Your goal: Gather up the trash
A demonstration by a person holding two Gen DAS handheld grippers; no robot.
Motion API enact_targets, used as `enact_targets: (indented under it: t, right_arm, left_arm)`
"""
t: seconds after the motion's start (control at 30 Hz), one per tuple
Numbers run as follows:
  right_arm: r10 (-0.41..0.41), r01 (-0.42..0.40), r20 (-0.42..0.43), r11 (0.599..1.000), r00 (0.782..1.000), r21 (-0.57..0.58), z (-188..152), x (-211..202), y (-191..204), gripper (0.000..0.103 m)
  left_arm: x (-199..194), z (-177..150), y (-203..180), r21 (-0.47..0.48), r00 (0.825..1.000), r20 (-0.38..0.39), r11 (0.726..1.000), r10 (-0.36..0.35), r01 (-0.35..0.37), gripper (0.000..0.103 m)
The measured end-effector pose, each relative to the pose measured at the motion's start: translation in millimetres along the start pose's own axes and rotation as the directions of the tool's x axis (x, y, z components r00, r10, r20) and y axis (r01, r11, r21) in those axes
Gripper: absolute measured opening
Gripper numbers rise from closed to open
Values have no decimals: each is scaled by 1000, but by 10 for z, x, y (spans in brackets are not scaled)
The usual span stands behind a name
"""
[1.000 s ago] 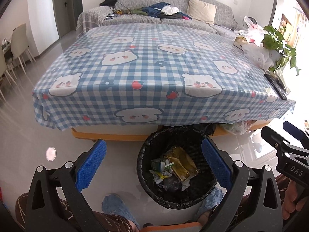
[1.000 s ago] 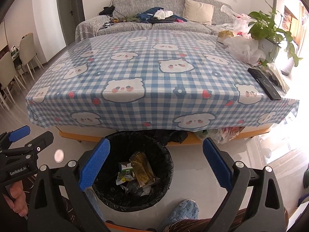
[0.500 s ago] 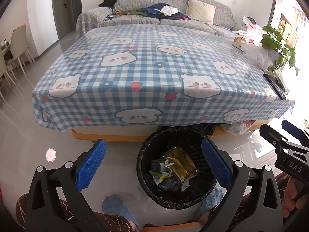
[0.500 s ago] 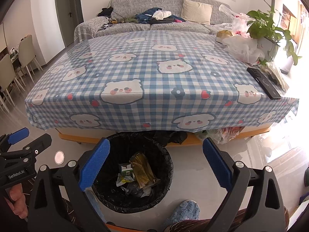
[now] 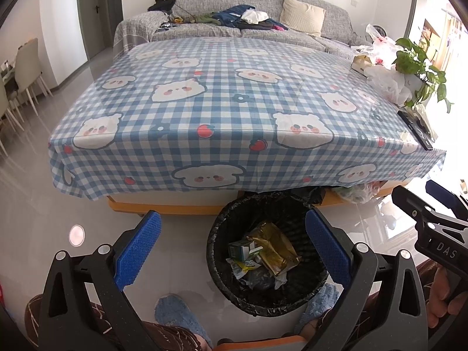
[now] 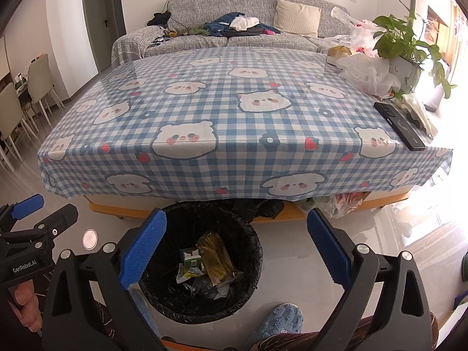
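I hold the left gripper (image 5: pixel 232 248) and the right gripper (image 6: pixel 235 247) spread wide, both empty; below their tips the black-lined trash bin (image 5: pixel 248 298) (mouth upward) holds a gold wrapper (image 5: pixel 275 248), lengthwise away from me.

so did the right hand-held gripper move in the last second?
Yes, slightly. In its own view the table edge and trash bin sit a bit lower than before, so the right hand-held gripper tilted or rose slightly; jaws open, empty.

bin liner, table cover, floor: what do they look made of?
Bin liner: thin black plastic film, by the look; crinkled, glossy folds at the rim.
Table cover: printed check cloth, seemingly under a clear glossy sheet; window glare on top.
Floor: polished tile or stone, probably; mirror-like reflections.
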State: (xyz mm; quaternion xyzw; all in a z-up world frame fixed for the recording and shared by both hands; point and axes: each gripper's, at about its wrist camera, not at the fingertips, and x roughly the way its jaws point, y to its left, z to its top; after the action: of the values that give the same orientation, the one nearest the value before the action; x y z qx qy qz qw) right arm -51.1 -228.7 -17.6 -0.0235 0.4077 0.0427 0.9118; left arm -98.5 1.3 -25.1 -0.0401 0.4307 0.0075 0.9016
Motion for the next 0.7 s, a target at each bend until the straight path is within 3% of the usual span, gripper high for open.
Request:
enact_targets:
  t: [0.7]
  right_arm:
    - [-1,1,-1,1000,1000,1,2,10,-1,93]
  left_arm:
    - [-1,-2,-4,1,1000,-2,1000,4,-4,97]
